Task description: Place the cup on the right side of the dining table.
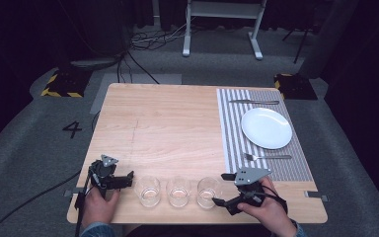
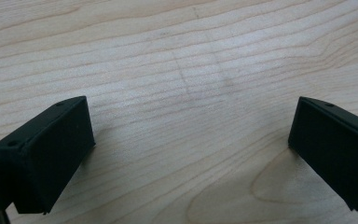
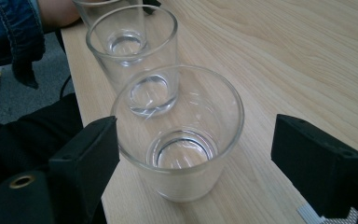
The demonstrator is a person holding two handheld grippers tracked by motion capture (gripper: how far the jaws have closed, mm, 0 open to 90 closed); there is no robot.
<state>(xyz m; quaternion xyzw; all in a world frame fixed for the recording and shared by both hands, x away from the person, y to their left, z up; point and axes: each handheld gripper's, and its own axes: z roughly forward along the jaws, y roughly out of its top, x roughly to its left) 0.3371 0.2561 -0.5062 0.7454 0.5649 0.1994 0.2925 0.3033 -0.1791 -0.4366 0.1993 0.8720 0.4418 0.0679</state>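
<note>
Glasses: three, clear, upright, mouths up, in one row along the near table (image 1: pixel 177 123) edge. Right glass (image 1: pixel 208 191) sits between the wide-apart jaws of the right gripper (image 1: pixel 223 188), untouched; middle glass (image 1: pixel 178 191) and left glass (image 1: pixel 149 190) follow beside it. Left gripper (image 1: pixel 126 180) rests just left of the row, jaws wide, empty, over bare wood. One plate (image 1: pixel 266 128), one fork (image 1: pixel 267 157), one knife (image 1: pixel 254 102) on one striped mat (image 1: pixel 232 138).
</note>
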